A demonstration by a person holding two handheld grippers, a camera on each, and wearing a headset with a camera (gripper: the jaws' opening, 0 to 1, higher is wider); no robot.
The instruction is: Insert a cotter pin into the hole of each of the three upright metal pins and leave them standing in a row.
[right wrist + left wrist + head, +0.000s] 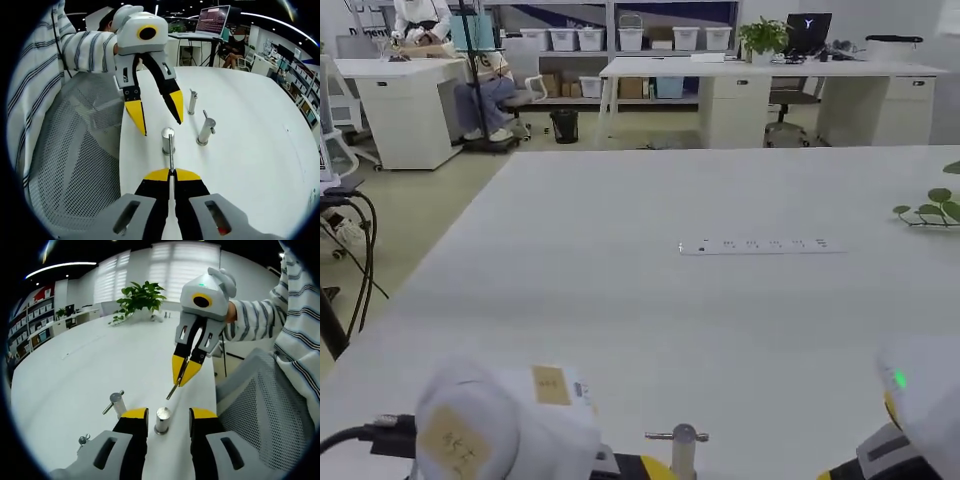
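Observation:
Three upright metal pins stand in a row near the table's edge. The nearest bare pin (162, 420) (168, 140) sits between the fingers of my open left gripper (168, 414) (161, 125), which does not touch it. My right gripper (171, 172) (184, 375) is shut on a thin cotter pin (171, 150) (173, 390), whose tip points at that pin's top. The middle pin (118, 402) (206, 131) has a cotter pin through it, and so does the far pin (82, 441) (192, 101). One pin with a cotter (682, 440) also shows at the bottom of the head view.
A white power strip (760, 246) lies mid-table, and a leafy plant (930, 208) (140, 297) is at the far right. A mesh chair (260, 405) and a striped sleeve (85, 47) are close behind the table's near edge. Desks and a seated person are beyond.

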